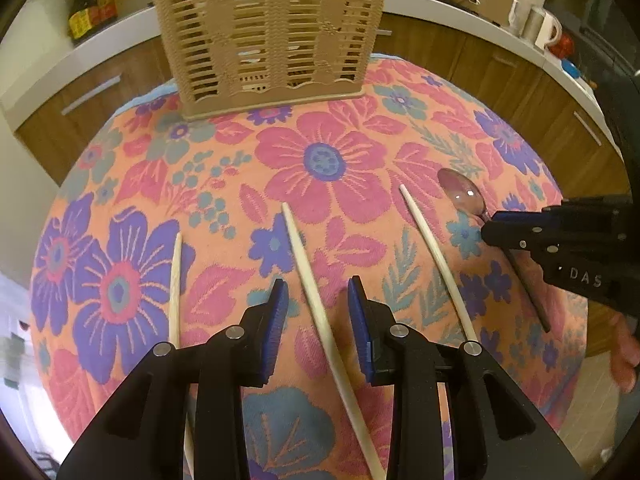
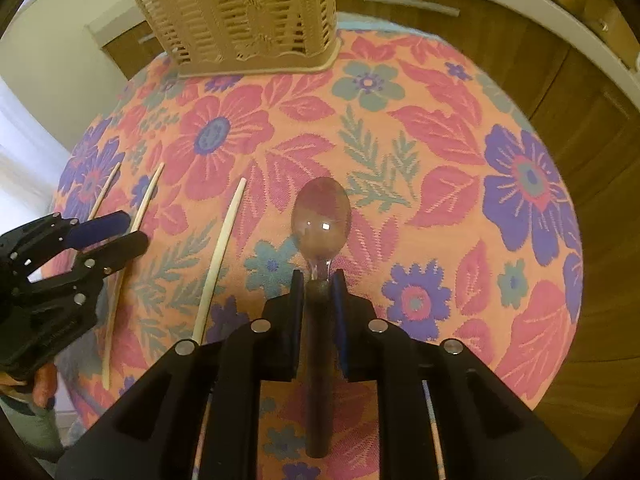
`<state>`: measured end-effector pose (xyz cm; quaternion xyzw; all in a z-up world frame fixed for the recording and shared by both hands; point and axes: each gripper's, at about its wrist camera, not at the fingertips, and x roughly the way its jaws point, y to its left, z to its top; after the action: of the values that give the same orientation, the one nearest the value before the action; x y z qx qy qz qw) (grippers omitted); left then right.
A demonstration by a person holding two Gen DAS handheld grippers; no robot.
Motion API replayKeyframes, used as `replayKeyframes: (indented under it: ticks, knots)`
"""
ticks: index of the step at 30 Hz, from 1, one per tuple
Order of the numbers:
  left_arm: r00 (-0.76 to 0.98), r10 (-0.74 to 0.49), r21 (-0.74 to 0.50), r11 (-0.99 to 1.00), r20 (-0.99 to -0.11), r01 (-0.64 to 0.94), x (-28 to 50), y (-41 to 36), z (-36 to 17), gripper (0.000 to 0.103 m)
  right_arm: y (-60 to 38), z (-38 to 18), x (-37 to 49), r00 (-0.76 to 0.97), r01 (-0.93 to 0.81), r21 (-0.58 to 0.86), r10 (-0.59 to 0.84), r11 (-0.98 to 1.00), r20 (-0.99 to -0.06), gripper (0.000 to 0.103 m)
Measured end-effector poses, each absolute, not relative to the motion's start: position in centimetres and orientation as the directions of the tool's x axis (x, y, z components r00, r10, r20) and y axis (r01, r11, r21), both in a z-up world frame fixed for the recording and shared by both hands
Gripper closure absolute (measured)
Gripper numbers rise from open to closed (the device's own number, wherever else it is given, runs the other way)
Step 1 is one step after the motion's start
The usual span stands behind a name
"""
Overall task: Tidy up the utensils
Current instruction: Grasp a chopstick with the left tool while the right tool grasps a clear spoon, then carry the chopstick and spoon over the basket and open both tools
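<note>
On the flowered surface (image 1: pixel 328 152) in front of the slatted basket (image 1: pixel 268 32), our left hand-held gripper (image 1: pixel 318 320) straddles the middle chopstick (image 1: pixel 316 292), jaws apart and not yet pressing, so we should centre it before closing. To its right, our right hand-held gripper (image 2: pixel 318 280) is clamped on the spoon (image 2: pixel 322 216) at its neck; we lift level. We cannot tell what the basket holds.

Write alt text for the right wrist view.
The right gripper clamps a spoon by its handle on a floral tablecloth. Three chopsticks lie to its left, near the left gripper; a beige basket stands behind.
</note>
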<state>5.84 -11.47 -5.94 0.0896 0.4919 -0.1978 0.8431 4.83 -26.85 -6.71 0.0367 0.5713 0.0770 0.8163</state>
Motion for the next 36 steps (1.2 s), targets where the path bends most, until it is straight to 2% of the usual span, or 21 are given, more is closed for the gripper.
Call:
replayKeyframes:
  ticks: [6,7,9,11,14,19,23,27,32,36]
  knots:
    - [0.449,-0.189,0.033,0.897,-0.873,0.442,6.1,-12.9,-6.1,0.076,-27.0,-6.8,6.6,0.239,-0.091,0.178,0.195,0.980,-0.951,0.090]
    - [0.453,-0.179,0.044,0.897,-0.873,0.440,6.1,-13.0,-6.1,0.077,-26.8,-6.7,6.7,0.236,-0.095,0.168,0.186,0.981,-0.954,0.093]
    - [0.460,-0.167,0.058,0.898,-0.872,0.436,6.1,-13.2,-6.1,0.079,-26.5,-6.7,6.7,0.240,-0.102,0.152,0.173,0.983,-0.955,0.094]
    - [0.472,-0.147,0.087,0.894,-0.869,0.440,6.1,-13.6,-6.1,0.091,-26.3,-6.6,6.8,0.254,-0.108,0.157,0.180,0.982,-0.950,0.094]
    - [0.472,-0.147,0.090,0.892,-0.869,0.443,6.2,-13.7,-6.1,0.095,-26.0,-5.8,6.7,0.307,-0.121,0.155,0.185,0.981,-0.934,0.094]
    - [0.481,-0.176,0.056,0.901,-0.859,0.431,6.5,-13.4,-6.0,0.099,-25.5,-3.2,6.8,0.407,-0.164,0.163,0.217,0.973,-0.887,0.094]
    - [0.495,-0.267,-0.045,0.909,-0.827,0.415,7.0,-12.1,-4.5,0.099,-25.7,-0.8,7.1,0.475,-0.191,0.180,0.251,0.965,-0.843,0.094]
    - [0.578,-0.350,-0.117,0.908,-0.737,0.401,8.1,-10.3,-0.2,0.099,-25.7,1.8,7.3,0.547,-0.215,0.170,0.263,0.962,-0.795,0.094]
    - [0.723,-0.449,-0.211,0.892,-0.526,0.400,10.8,-7.5,7.7,0.099,-25.9,6.4,9.1,0.659,-0.232,0.174,0.286,0.957,-0.695,0.094]
    - [0.797,-0.470,-0.198,0.883,-0.379,0.426,13.9,-7.4,12.7,0.099,-26.4,9.6,11.0,0.748,-0.233,0.181,0.296,0.955,-0.594,0.094]
